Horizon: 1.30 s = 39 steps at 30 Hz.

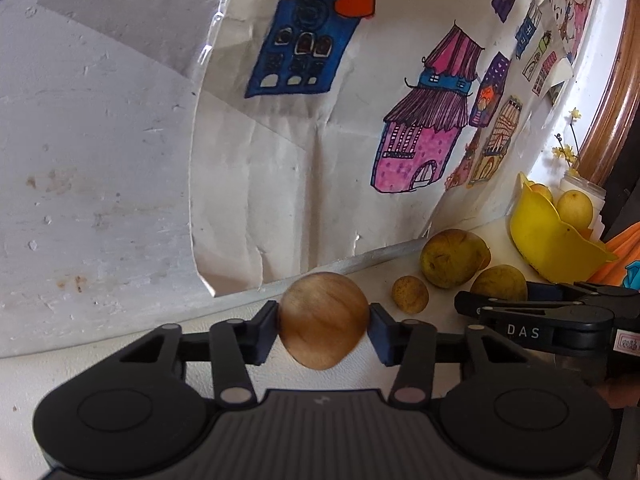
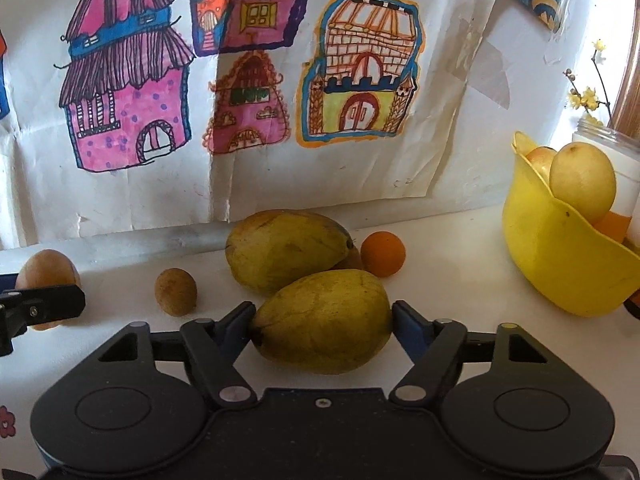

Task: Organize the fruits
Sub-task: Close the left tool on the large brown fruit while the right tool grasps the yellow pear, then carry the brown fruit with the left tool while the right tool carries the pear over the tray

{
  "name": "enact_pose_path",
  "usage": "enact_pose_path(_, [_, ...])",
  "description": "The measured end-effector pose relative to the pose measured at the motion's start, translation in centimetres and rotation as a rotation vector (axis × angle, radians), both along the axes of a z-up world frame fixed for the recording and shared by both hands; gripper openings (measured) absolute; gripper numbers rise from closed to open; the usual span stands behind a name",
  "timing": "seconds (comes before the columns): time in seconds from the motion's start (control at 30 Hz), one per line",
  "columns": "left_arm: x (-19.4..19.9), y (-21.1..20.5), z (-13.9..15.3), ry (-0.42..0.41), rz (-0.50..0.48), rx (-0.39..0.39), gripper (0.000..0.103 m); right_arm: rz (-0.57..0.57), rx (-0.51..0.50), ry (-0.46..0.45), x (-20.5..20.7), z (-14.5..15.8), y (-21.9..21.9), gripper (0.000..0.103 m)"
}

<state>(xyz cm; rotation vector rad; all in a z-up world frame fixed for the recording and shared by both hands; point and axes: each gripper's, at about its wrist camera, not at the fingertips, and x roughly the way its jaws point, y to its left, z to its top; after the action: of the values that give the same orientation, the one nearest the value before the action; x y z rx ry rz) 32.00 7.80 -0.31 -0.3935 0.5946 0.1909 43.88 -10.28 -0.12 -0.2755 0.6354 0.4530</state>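
My left gripper point(image 1: 323, 322) is shut on a round brown fruit point(image 1: 323, 320), held just above the white tabletop point(image 1: 100, 352); it also shows at the left of the right wrist view point(image 2: 46, 272). My right gripper point(image 2: 322, 320) is shut on a green-yellow mango point(image 2: 322, 322) that rests on the table. A second mango point(image 2: 286, 252) lies behind it, with a small orange point(image 2: 383, 254) to its right and a small brown fruit point(image 2: 176, 292) to its left. A yellow bowl point(image 2: 560, 256) at the right holds a yellow fruit point(image 2: 582, 180) and others.
The wall behind carries paper drawings of coloured houses point(image 2: 240, 80). A white jar point(image 2: 612, 148) with yellow flowers stands behind the bowl. In the left wrist view the right gripper's black body point(image 1: 540, 328) lies to the right, near the mangoes point(image 1: 452, 258).
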Motion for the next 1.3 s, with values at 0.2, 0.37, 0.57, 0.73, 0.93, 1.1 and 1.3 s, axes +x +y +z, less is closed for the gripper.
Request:
enact_pose_path(0.2, [0.2,-0.2,0.0,0.0,0.0,0.014,0.05,-0.007,-0.067,-0.053,-1.0,-0.3,1.2,0.072])
enact_pose_path(0.37, [-0.2,-0.1,0.0,0.006,-0.02,-0.006,0.049,-0.002,-0.039,-0.043,-1.7,-0.3,1.2,0.071])
enact_pose_path(0.57, [-1.0,-0.3,0.1,0.012,-0.049,-0.026,0.049,0.031,0.005,-0.039,-3.6,-0.3,1.0,0.07])
enact_pose_path(0.73, [-1.9,-0.6,0.4,0.01,-0.075,-0.026,0.049,0.057,0.045,-0.042,-5.5,0.2,0.6,0.07])
enact_pose_path(0.93, [-3.3,-1.3,0.9,0.004,-0.104,-0.019,0.049,0.076,0.075,-0.033,-7.9,0.8,-0.2,0.07])
enact_pose_path(1.1, [-4.3,-2.0,1.5,-0.006,-0.123,-0.014,0.049,0.076,0.096,-0.041,-9.9,1.3,-1.1,0.07])
enact_pose_path(1.3, [-5.5,-2.9,2.1,-0.013,-0.142,-0.011,0.049,0.065,0.133,-0.057,-12.3,2.1,-2.7,0.07])
